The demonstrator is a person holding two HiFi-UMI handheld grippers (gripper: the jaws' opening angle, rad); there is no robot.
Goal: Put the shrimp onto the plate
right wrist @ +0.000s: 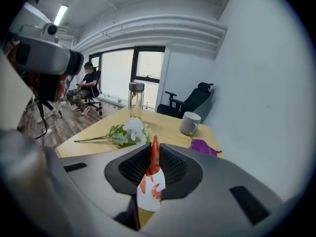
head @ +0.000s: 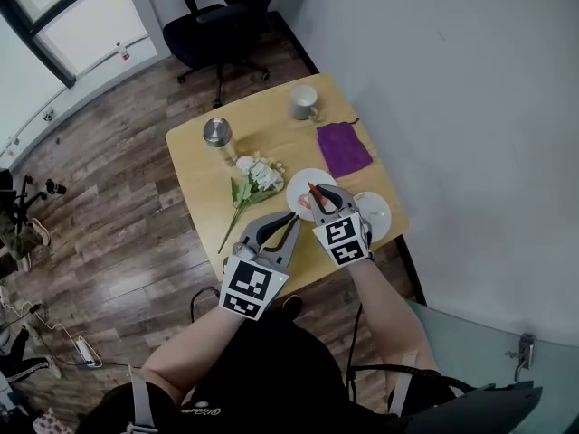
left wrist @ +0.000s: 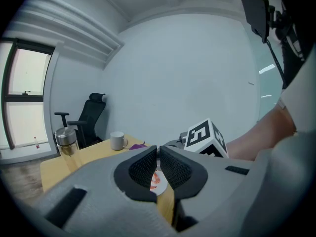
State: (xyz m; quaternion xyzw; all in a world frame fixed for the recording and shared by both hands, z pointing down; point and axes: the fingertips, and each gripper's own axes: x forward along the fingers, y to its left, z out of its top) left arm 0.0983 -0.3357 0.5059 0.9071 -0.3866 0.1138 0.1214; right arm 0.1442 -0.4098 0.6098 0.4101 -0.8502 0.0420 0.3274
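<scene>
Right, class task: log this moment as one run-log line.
right tongs: shut on red shrimp | position: over round white plate | left tongs: shut, empty | shrimp: not yet released

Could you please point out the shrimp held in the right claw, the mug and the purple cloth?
shrimp (right wrist: 154, 158), right gripper view, on its red body, mid-length.
mug (head: 303, 100), head view, on its open top.
cloth (head: 343, 148), head view, on the middle of the fabric.

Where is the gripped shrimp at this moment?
The shrimp is pinched upright in the right gripper; in the head view that is over the white plate at the front right of the table, flowers to its left.
</scene>
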